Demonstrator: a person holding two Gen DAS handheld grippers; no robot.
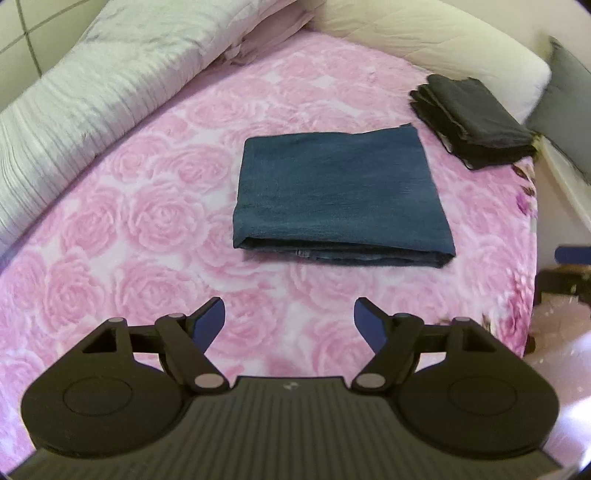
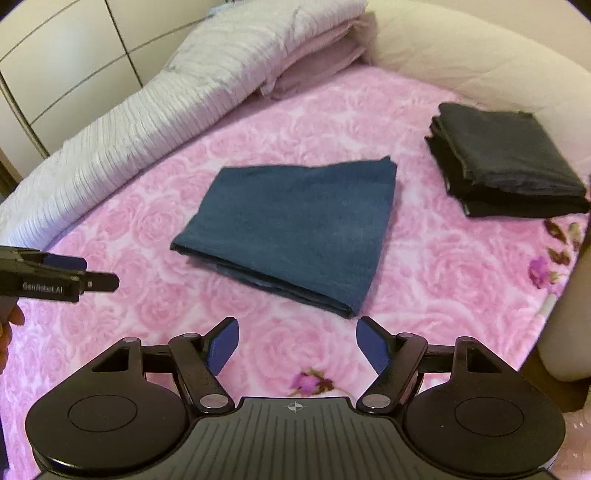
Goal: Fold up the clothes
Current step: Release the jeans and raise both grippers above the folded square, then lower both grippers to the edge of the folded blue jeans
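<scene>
Folded dark-blue denim garment (image 1: 341, 192) lies flat mid-bed on pink rose-patterned blanket (image 1: 147, 221). Stack of folded black clothes (image 1: 474, 120) sits apart, toward far right corner, near cream pillow (image 1: 424, 33). Rolled white ribbed quilt (image 1: 92, 85) runs along left edge of bed. Left tool (image 1: 289, 321) above blanket, fingers wide apart, nothing between. Right tool (image 2: 297, 343) likewise spread wide, empty, just short of garment's near corner.
</scene>
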